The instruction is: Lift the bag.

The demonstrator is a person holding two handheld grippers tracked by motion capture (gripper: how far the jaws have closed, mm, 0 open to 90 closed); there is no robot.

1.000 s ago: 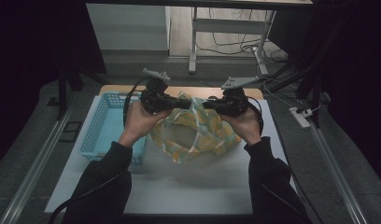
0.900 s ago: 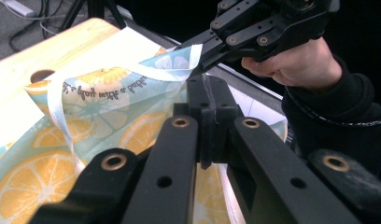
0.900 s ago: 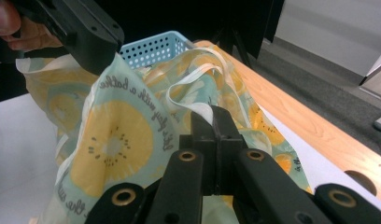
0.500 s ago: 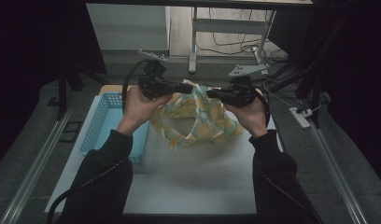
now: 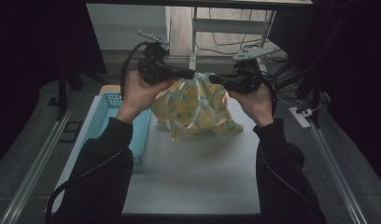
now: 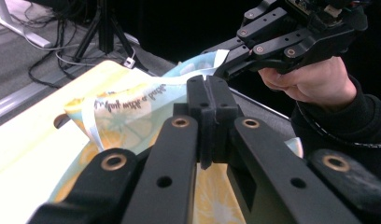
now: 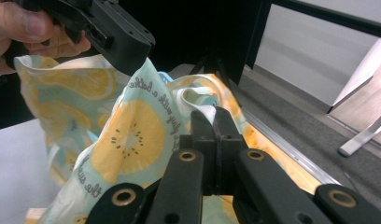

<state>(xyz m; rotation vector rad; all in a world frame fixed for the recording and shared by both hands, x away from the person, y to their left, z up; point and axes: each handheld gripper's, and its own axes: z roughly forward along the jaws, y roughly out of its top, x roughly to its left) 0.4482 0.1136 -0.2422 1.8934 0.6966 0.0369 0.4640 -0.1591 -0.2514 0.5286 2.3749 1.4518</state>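
Observation:
A light blue cloth printed with lemon slices [image 5: 195, 108] hangs in the air above the white mat, held by its top edge. My left gripper [image 5: 192, 73] is shut on the cloth's upper left part, and the cloth [image 6: 128, 109] spreads out past its closed jaws. My right gripper [image 5: 212, 79] is shut on the upper right part, with the cloth [image 7: 132, 130] bunched around its jaw tips. In the left gripper view the right gripper [image 6: 221, 70] pinches the cloth farther off. The left gripper's black body is at the top left of the right gripper view. The cloth's lower corner dangles just above the mat.
A light blue plastic basket [image 5: 102, 116] stands on the table at the left, beside the white mat [image 5: 198, 168]. A metal frame leg [image 5: 193, 32] rises behind the table, with cables on the floor. A power strip [image 5: 300, 116] lies at the right.
Both grippers have risen together with the cloth, lifting it off the mat until it hangs between them.

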